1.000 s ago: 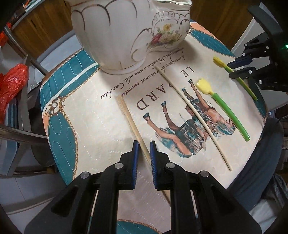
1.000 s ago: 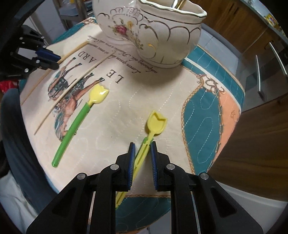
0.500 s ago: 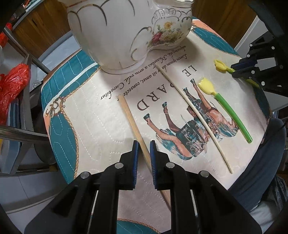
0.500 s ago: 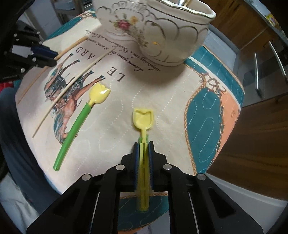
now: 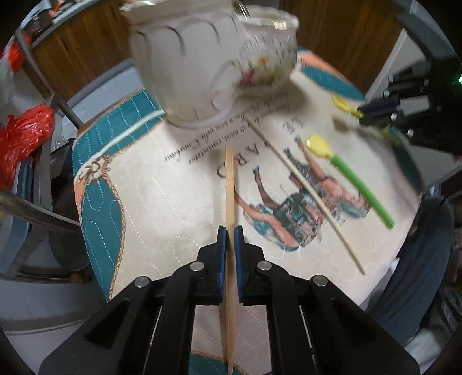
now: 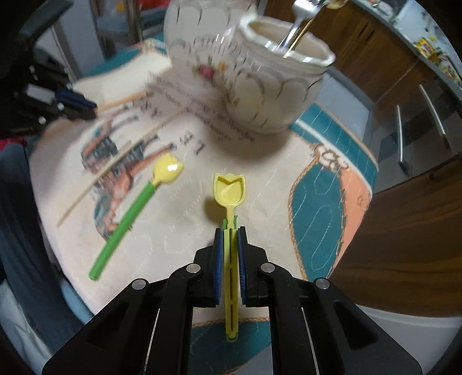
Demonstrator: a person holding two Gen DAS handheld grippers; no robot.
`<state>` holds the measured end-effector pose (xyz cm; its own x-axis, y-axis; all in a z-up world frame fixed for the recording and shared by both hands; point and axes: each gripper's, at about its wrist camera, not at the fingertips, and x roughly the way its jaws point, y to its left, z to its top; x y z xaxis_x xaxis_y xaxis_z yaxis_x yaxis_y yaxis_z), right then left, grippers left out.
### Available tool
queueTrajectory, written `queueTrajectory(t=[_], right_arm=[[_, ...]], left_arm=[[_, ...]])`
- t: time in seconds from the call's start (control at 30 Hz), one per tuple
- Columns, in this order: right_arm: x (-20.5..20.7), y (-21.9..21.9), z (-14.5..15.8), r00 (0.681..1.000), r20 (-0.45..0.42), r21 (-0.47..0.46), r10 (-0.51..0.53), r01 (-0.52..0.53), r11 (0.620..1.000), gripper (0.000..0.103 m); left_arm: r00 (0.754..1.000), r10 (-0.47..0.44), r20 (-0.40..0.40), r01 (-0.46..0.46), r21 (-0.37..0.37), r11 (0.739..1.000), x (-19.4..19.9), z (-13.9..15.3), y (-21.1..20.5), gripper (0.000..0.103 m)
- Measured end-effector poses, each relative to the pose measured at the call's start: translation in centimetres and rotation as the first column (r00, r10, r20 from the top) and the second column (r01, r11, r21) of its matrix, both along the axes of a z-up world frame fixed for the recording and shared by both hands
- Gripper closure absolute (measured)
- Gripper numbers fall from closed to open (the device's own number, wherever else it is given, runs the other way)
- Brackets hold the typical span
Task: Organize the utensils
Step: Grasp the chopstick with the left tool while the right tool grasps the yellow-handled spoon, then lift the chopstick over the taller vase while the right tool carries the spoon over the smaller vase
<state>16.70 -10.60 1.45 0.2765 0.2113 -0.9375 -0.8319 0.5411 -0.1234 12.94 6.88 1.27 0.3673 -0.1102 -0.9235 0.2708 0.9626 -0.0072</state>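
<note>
I work at a small round table covered with a quilted cloth [image 5: 150, 202], cream in the middle with teal and peach borders, printed script and a picture of horses. Behind it are brown wooden cabinets [image 6: 384, 49], and a red plastic bag [image 5: 23, 138] lies at the side near a metal chair frame.

At the far side of the cloth stands a big white ceramic pot [image 6: 245, 83] with scalloped relief, gold lines and painted flowers. A metal fork [image 6: 297, 26] leans inside its smaller opening.

My left gripper [image 5: 230, 233] is closed on a flat wooden chopstick [image 5: 231, 184], which runs straight between the blue pads and points toward the pot. Its tip is raised above the cloth. A second, thinner chopstick [image 5: 306, 187] lies diagonally on the horse picture, well apart from the first one.

My right gripper [image 6: 230, 233] is clamped on the handle of a yellow plastic spoon [image 6: 229, 190] with a tulip-shaped bowl. The spoon is lifted a little; its shadow is on the cloth below. Another tulip spoon with a green tube handle [image 6: 130, 213] lies flat on the cloth between the thin chopstick and my held spoon, touching neither.
</note>
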Motion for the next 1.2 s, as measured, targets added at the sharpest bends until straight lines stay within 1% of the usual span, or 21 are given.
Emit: queueTrajectory(t=[0.07,0.1,0.13,0.2,0.27,0.3,0.33,0.37,0.43,0.53,0.63,0.7,0.73,0.8,0.83,0.9,0.97,1.03,1.1,1.17,1.2], right_arm=[[-0.2,-1.0,0.8,1.0,0.022,0.074,-0.021,0.019,0.997,0.093],[-0.2,-1.3,1.0,0.999,0.031,0.099,-0.029,0.026,0.995,0.093],[-0.3,-1.7,1.2,0.999,0.039,0.133,-0.036,0.03,0.991,0.093],[-0.7,-2.4,1.7,0.997,0.057,0.201,-0.057,0.045,0.979,0.093],[-1.2,-3.2,2.1,0.993,0.078,0.274,-0.087,0.062,0.96,0.093],[-0.9,-3.7,2.1,0.992,0.084,0.298,-0.097,0.068,0.952,0.093],[-1.1,-4.0,2.2,0.99,0.089,0.328,-0.108,0.074,0.942,0.093],[-1.3,-4.3,2.5,0.987,0.1,0.362,-0.125,0.081,0.929,0.093],[-1.5,-4.5,3.1,0.983,0.113,0.408,-0.146,0.088,0.909,0.093],[-1.6,-5.0,4.3,0.976,0.128,0.486,-0.174,0.091,0.869,0.093],[-1.2,-5.2,5.4,0.968,0.145,0.545,-0.204,0.093,0.833,0.093],[-1.0,-5.4,6.5,0.96,0.16,0.588,-0.232,0.096,0.803,0.093],[-0.8,-5.4,7.0,0.956,0.163,0.608,-0.245,0.098,0.788,0.093],[-0.2,-5.5,7.9,0.951,0.165,0.643,-0.26,0.096,0.76,0.093],[0.1,-5.4,8.3,0.95,0.17,0.655,-0.263,0.09,0.75,0.093],[0.6,-4.8,9.0,0.949,0.183,0.674,-0.257,0.069,0.735,0.093],[0.9,-4.2,9.5,0.948,0.202,0.678,-0.248,0.047,0.734,0.093],[1.4,-3.5,9.8,0.947,0.217,0.686,-0.239,0.026,0.727,0.093],[1.7,-3.1,9.7,0.946,0.223,0.703,-0.237,0.012,0.711,0.093],[1.9,-3.2,9.5,0.946,0.217,0.731,-0.239,0.005,0.682,0.093],[1.8,-3.1,9.4,0.948,0.212,0.738,-0.239,0.005,0.675,0.093]], left_arm=[[0.997,0.024,0.075,-0.02,-0.048,0.999,-0.9,0.8,0.6,0.097],[0.995,0.036,0.096,-0.029,-0.07,0.997,-1.3,1.0,0.8,0.097],[0.988,0.051,0.147,-0.037,-0.099,0.994,-2.0,1.6,1.1,0.097],[0.973,0.075,0.219,-0.045,-0.14,0.989,-3.0,2.3,1.5,0.097],[0.954,0.101,0.284,-0.046,-0.193,0.98,-3.7,3.0,2.0,0.097],[0.945,0.113,0.308,-0.051,-0.202,0.978,-3.5,3.3,2.2,0.097],[0.926,0.132,0.353,-0.057,-0.215,0.975,-3.9,3.8,2.2,0.097],[0.914,0.142,0.38,-0.058,-0.225,0.973,-3.9,4.1,2.1,0.097],[0.88,0.168,0.444,-0.061,-0.247,0.967,-4.1,5.0,2.0,0.097],[0.829,0.191,0.525,-0.046,-0.276,0.96,-3.4,6.1,2.3,0.097],[0.791,0.211,0.574,-0.033,-0.304,0.952,-3.0,7.1,2.1,0.097],[0.764,0.211,0.61,-0.026,-0.298,0.954,-2.6,7.8,1.6,0.097],[0.754,0.211,0.622,-0.02,-0.298,0.954,-2.4,8.0,1.3,0.097],[0.723,0.218,0.655,-0.016,-0.301,0.954,-2.6,8.6,1.1,0.097],[0.7,0.234,0.675,-0.014,-0.315,0.949,-2.5,8.9,1.0,0.097],[0.673,0.259,0.693,-0.015,-0.338,0.941,-2.7,8.9,1.1,0.097],[0.663,0.273,0.697,-0.008,-0.358,0.934,-2.6,8.7,1.4,0.097],[0.655,0.276,0.704,-0.007,-0.359,0.933,-2.4,8.5,1.6,0.097],[0.647,0.285,0.708,-0.005,-0.369,0.929,-2.5,8.5,1.9,0.097],[0.626,0.292,0.723,-0.009,-0.368,0.93,-2.7,8.6,2.0,0.097],[0.619,0.296,0.728,-0.007,-0.371,0.929,-2.7,8.7,2.0,0.097]])
